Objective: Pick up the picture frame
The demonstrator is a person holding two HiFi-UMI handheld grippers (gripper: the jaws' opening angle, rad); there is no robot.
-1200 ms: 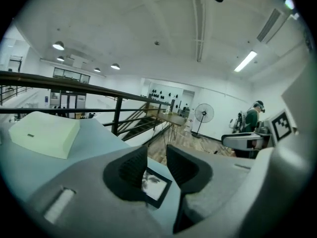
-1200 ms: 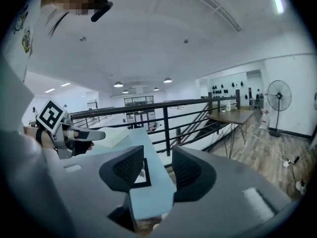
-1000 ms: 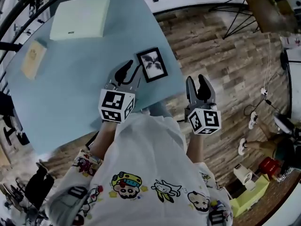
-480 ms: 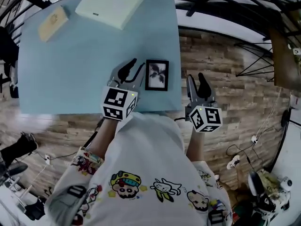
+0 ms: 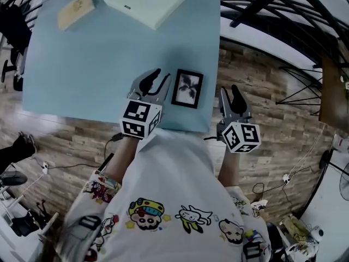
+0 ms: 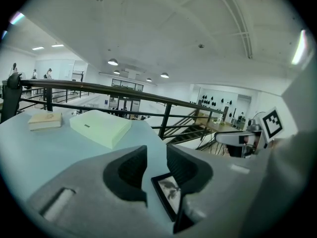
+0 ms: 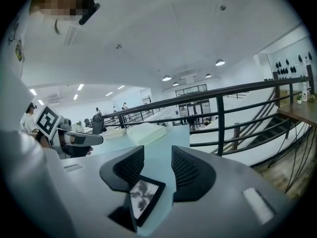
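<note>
the frame lies just right of your left claw, long side running away from you; the right claw sits farther off. both gape empty.

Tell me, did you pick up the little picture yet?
Not yet. Done: the reach. The left hand-held gripper is beside the picture frame, and the right hand-held gripper is just past the edge of the blue table. In hand: nothing; both are open and the frame lies flat. Left: grip the frame and lift it.
</note>
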